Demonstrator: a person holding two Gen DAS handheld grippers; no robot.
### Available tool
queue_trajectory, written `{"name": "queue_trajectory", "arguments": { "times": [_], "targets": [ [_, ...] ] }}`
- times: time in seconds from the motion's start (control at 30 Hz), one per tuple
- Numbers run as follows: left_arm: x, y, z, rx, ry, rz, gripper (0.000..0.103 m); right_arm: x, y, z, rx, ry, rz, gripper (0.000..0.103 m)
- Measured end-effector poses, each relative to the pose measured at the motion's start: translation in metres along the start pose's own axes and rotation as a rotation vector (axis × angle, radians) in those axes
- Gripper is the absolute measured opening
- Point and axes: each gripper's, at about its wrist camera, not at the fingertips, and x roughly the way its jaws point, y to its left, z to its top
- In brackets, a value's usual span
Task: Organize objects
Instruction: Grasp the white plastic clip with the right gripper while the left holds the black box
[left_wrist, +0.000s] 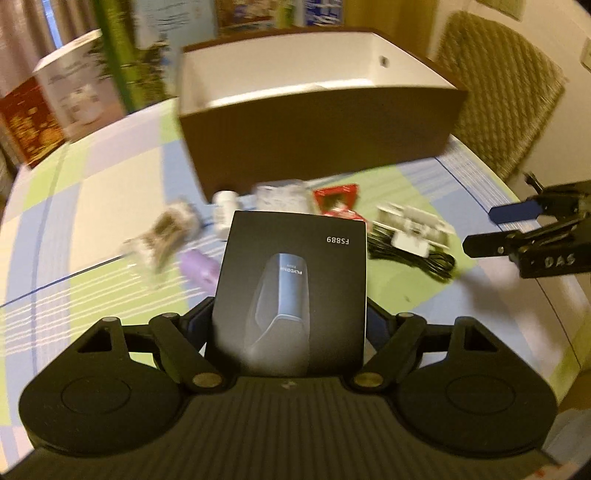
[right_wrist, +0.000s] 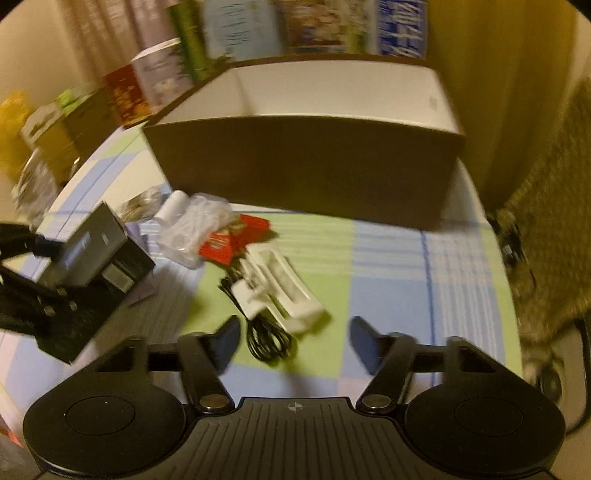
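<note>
My left gripper (left_wrist: 291, 317) is shut on a black product box (left_wrist: 291, 291) marked FS889, held above the checked tablecloth; from the right wrist view the same black box (right_wrist: 92, 251) hangs at the left. My right gripper (right_wrist: 295, 343) is open and holds nothing, just above a coiled black cable (right_wrist: 266, 339) and a white charger cradle (right_wrist: 284, 291). A large brown box (left_wrist: 317, 136) with a white inside stands open at the back. A red packet (left_wrist: 336, 199), a white bottle (left_wrist: 225, 210), a clear bag (left_wrist: 280, 195) and a purple item (left_wrist: 199, 269) lie in front of it.
Printed cartons (left_wrist: 74, 99) stand along the table's far left edge. A woven chair back (left_wrist: 495, 92) rises behind the table at the right. The checked tablecloth (left_wrist: 92, 206) shows bare patches at the left and near right. The frames are blurred by motion.
</note>
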Motion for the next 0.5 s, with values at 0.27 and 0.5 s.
{"name": "queue_trajectory", "arguments": {
  "times": [0.27,0.5],
  "targets": [
    [-0.013,0.029,-0.005,-0.092,-0.004,0.07,0.078,0.031,0.019,0.013,-0.157,-0.016,0.009,0.027],
    [-0.017,0.039,-0.011,-0.138,0.007,0.102,0.078,0.046,0.024,0.014,-0.243,-0.018,0.016,0.003]
  ]
}}
